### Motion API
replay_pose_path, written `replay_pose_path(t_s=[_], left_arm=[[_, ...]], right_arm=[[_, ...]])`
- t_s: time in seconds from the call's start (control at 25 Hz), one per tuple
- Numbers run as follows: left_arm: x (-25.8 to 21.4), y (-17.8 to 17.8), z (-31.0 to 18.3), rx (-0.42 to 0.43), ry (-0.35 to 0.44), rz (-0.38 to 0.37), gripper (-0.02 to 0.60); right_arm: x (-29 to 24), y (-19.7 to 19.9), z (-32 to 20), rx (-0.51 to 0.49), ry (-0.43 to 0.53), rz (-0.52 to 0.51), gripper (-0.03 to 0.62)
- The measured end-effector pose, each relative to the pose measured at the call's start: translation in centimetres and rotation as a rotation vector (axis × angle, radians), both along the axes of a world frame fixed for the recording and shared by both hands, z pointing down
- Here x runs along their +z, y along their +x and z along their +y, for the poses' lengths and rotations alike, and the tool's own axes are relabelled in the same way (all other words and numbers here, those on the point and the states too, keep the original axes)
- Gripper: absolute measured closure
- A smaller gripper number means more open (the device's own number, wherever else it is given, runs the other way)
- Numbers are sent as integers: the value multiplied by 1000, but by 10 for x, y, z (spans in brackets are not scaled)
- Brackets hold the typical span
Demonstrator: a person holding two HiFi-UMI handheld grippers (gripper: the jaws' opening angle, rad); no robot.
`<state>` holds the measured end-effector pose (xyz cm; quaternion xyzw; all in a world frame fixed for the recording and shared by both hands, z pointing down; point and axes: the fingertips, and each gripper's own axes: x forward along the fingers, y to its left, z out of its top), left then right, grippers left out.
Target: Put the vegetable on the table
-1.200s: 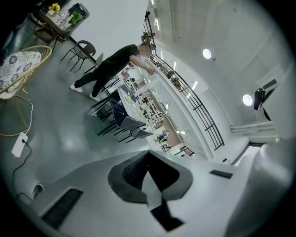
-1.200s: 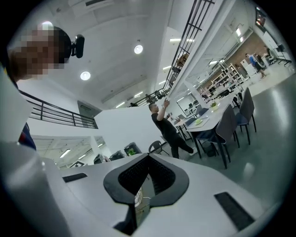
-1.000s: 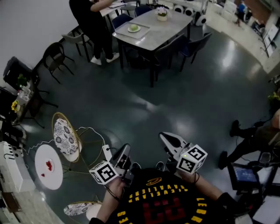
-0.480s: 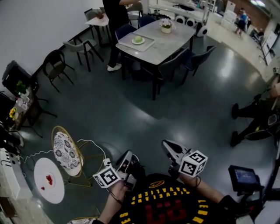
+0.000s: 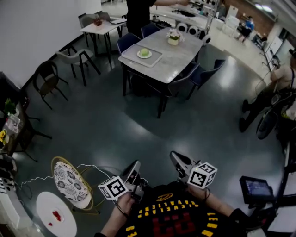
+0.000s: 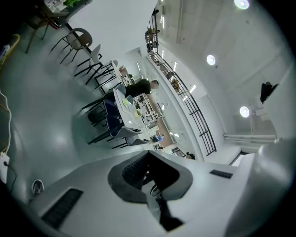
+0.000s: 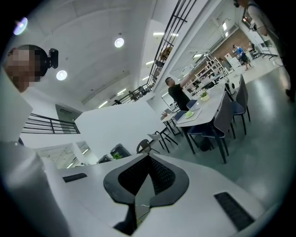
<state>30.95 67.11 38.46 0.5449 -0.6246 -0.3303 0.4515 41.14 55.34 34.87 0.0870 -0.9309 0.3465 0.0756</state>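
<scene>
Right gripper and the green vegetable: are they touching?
Apart. Head view shows the green vegetable away on the grey table, the right gripper back by the person's chest.

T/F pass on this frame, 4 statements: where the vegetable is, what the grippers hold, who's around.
1. The round green vegetable lies on a small white plate on a tray on the long grey table. True.
2. The right gripper is shut on the vegetable. False: its jaws are together on nothing, and the vegetable is far off on the table.
3. A person in dark clothes stands beyond the grey table. True.
4. The small round white side table is at the head view's right edge. False: it is at lower left, by the left gripper.
</scene>
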Motion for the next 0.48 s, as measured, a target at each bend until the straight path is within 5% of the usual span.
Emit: replay_pose_path(t_s=[0.32,0.48], left_arm=[[18,-59,-21,-21,-52,49,581],[17,-111,-78,-77,-50,20,581]], right_arm=[[19,-57,-30,25,-80,28,591],[31,-106,-101,17,-125,-23,591]])
